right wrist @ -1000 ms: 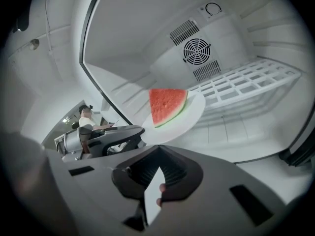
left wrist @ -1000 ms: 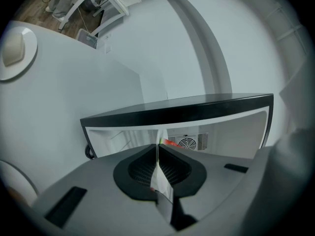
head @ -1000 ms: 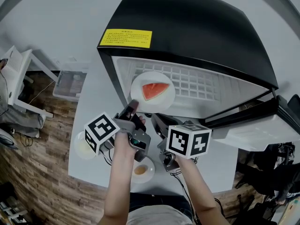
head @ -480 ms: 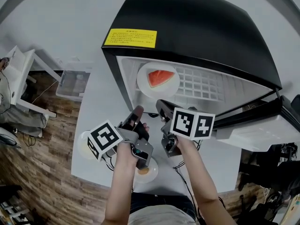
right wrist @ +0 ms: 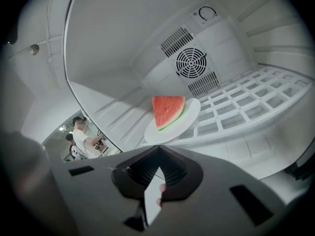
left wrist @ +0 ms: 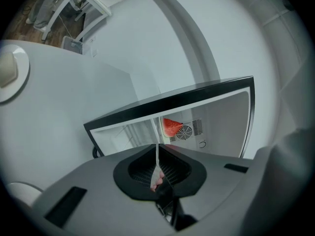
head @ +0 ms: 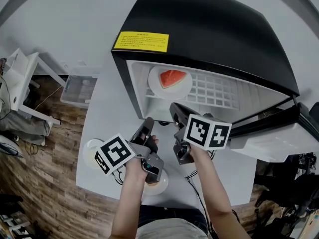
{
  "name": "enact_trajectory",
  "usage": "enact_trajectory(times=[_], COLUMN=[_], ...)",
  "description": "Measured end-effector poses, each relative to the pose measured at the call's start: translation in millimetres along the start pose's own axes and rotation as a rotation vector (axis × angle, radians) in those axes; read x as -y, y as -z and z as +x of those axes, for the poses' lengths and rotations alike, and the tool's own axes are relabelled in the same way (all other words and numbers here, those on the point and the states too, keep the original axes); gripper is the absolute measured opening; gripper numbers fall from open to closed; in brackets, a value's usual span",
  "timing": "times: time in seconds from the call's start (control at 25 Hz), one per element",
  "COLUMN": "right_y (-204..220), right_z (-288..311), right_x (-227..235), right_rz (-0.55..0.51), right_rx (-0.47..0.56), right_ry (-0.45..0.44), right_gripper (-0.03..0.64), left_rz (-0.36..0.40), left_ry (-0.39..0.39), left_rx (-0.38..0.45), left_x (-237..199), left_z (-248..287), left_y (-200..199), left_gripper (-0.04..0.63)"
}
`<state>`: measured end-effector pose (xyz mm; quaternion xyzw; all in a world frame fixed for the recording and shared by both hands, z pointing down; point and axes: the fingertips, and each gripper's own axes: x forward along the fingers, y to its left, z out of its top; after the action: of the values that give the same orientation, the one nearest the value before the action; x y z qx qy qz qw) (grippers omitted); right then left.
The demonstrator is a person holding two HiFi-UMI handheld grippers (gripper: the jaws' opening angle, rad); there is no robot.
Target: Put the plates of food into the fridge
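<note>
You stand at a white table (head: 102,108) that carries a black compact fridge (head: 209,29) with its door open. Brown wood-plank floor (head: 45,203) shows past the table's left edge, and a clear plastic bin (head: 77,88) sits beside that edge.

The round white plate with a red watermelon slice (head: 170,80) rests on the white wire shelf (head: 219,91) inside the fridge. It is ahead of both grippers and apart from them.

The left gripper (head: 148,123) hangs over the table in front of the fridge opening. Its jaws are pressed together with nothing between them. The right gripper (head: 174,109) is just to its right, at the opening's lower edge. Its jaws are likewise closed and empty.

Two more plates stand on the table:
- a white plate with pale food (head: 89,153), left of the left gripper's marker cube
- a white plate with brown food (head: 155,182), under the left gripper's body on your side

One second ago the left gripper's tips were at the watermelon plate's rim, near the shelf's front edge. The plate now sits deeper on the shelf. The left gripper has drawn back toward you, and the right gripper has moved closer to the opening.
</note>
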<state>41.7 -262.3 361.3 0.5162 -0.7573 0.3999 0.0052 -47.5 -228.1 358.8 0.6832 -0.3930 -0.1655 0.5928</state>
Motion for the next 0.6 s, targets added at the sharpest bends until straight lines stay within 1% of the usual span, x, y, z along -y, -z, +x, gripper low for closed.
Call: enact_trajectory(times=[0.12, 0.2, 0.24, 0.28, 0.36, 0.4, 0.48, 0.6], right_y=[0, 2, 4, 7, 16, 21, 34, 54], right_z=[-19, -35, -43, -52, -69, -77, -92, -109], right_x=[-11, -15, -17, -19, -22, -23, -23, -14], right_rz=[-0.038, -0.111, -0.16, -0.209, -0.281, -0.297, -0.299, -0.254], right_rx=[0.081, 0.145, 0.177, 0.208, 0.26, 0.279, 0.301, 0.3], right_ry=[-0.023, 0.006, 0.031, 0.057, 0.095, 0.102, 0.107, 0.14], right_gripper=[0.014, 0.014, 0.014, 0.014, 0.014, 0.014, 0.015, 0.014], left_rz=[0.058, 0.119, 0.171, 0.239, 0.399, 0.476, 0.601, 0.724], left_ry=[0.03, 0.08, 0.102, 0.117, 0.125, 0.124, 0.117, 0.101], left_rx=[0.007, 0.012, 0.017, 0.024, 0.046, 0.056, 0.067, 0.08], left_x=[9, 23, 30, 36, 45, 48, 51, 49], left_z=[-4, -6, -7, -9, -14, -17, -24, -36], left_y=[1, 3, 4, 6, 12, 16, 26, 42], left_gripper=[0.021, 0.021, 0.021, 0.021, 0.02, 0.02, 0.021, 0.021])
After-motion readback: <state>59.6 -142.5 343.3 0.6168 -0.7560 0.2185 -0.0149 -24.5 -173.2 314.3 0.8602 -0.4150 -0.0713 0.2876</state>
